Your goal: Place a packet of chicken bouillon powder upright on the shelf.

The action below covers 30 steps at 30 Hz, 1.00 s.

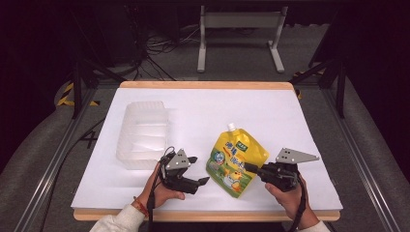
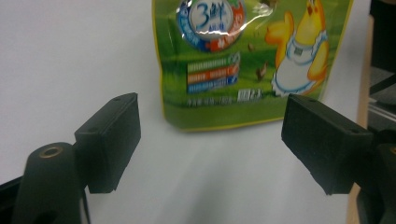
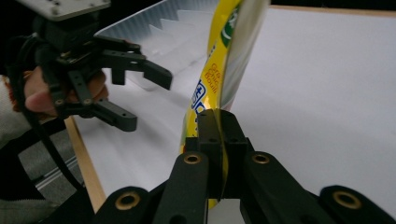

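Pouch (image 1: 236, 162) pinched at its edge by the right gripper (image 1: 250, 168), the left gripper (image 1: 199, 171) waiting spread beside it.

From the right gripper view, the jaws are clamped flat on the pouch's thin side seam (image 3: 219, 116), likely because that flat edge gives the pads something to bite on, so the yellow-and-green bag stands on edge above them. The right hand (image 1: 288, 195) comes in from 5 o'clock, gripper pointing toward 9 o'clock, low over the white table (image 1: 203, 116). The left gripper, jaws wide apart and holding nothing, faces the pouch's bottom edge (image 2: 219, 122) from 8 o'clock, seemingly poised to take it; the left hand (image 1: 162, 191) lies near the front edge. At 10 o'clock stands a clear plastic tray (image 1: 143, 134), probably the destination.
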Tool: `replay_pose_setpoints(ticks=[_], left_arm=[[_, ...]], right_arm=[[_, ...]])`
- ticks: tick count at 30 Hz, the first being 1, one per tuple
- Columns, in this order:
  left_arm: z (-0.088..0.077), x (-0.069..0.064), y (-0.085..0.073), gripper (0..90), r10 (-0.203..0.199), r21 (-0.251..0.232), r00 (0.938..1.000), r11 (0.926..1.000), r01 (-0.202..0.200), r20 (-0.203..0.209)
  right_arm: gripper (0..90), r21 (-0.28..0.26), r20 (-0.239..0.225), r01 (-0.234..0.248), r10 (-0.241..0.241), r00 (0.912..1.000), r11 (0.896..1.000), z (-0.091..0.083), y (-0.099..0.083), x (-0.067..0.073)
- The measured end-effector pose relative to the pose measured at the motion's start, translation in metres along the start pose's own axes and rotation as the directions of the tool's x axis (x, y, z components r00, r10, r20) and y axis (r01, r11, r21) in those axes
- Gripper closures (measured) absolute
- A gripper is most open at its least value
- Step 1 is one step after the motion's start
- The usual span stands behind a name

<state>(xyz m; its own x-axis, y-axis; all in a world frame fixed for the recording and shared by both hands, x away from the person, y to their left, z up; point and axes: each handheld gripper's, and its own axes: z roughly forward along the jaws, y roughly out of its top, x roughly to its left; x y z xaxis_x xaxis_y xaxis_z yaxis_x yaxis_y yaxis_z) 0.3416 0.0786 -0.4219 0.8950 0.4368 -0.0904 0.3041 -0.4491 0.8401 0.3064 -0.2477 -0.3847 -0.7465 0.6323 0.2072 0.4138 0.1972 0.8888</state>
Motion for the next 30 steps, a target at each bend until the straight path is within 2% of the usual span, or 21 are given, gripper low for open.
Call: replay_pose_setpoints(ticks=[4,5,7,9,12,13,16,18,21,25,30], left_arm=[[0.003,0.000,0.008,19.0,0.001,-0.014,0.9999,0.9999,-0.001,0.014],[0.004,-0.001,0.009,19.0,-0.007,-0.019,0.9998,0.9998,0.007,0.017],[0.003,0.000,0.011,20.6,0.005,-0.025,0.9998,0.9997,-0.004,0.018],[0.002,-0.002,0.012,25.4,0.014,-0.029,0.9998,0.9995,-0.014,0.015],[0.000,-0.002,0.013,40.4,0.018,-0.041,0.9998,0.9990,-0.019,-0.001],[-0.003,-0.001,0.013,44.4,0.015,-0.056,0.9997,0.9983,-0.016,-0.021],[-0.006,0.002,0.012,54.7,0.021,-0.061,0.9997,0.9979,-0.021,-0.011],[-0.008,0.001,0.013,61.1,0.042,-0.055,0.9989,0.9976,-0.043,-0.022],[-0.011,-0.002,0.015,66.0,0.062,-0.043,0.9967,0.9970,-0.065,-0.052],[-0.018,-0.002,0.019,73.3,0.068,-0.047,0.9952,0.9963,-0.072,-0.069],[-0.030,-0.006,0.025,76.9,0.115,-0.033,0.9828,0.9922,-0.121,-0.145]], right_arm=[[90.0,0.006,-0.013,0.107,-0.107,0.9941,0.994,-0.001,0.008,0.021],[90.0,0.008,-0.015,0.125,-0.124,0.9921,0.992,0.000,0.008,0.025],[90.0,0.013,-0.016,0.157,-0.157,0.9875,0.988,0.001,0.009,0.030],[90.0,0.005,-0.026,0.163,-0.163,0.9863,0.987,0.001,0.010,0.032],[90.0,0.003,-0.016,0.185,-0.185,0.9827,0.983,0.002,0.011,0.036],[90.0,0.000,-0.010,0.191,-0.191,0.9816,0.982,0.002,0.011,0.036],[90.0,-0.005,-0.006,0.194,-0.194,0.9811,0.981,0.003,0.012,0.036],[90.0,-0.012,-0.012,0.200,-0.201,0.9796,0.980,0.005,0.013,0.037],[90.0,-0.013,-0.003,0.231,-0.231,0.9729,0.973,0.007,0.015,0.042],[90.0,-0.028,-0.005,0.232,-0.232,0.9726,0.972,0.007,0.019,0.042],[90.0,-0.054,-0.017,0.237,-0.238,0.9711,0.970,0.011,0.027,0.046]])
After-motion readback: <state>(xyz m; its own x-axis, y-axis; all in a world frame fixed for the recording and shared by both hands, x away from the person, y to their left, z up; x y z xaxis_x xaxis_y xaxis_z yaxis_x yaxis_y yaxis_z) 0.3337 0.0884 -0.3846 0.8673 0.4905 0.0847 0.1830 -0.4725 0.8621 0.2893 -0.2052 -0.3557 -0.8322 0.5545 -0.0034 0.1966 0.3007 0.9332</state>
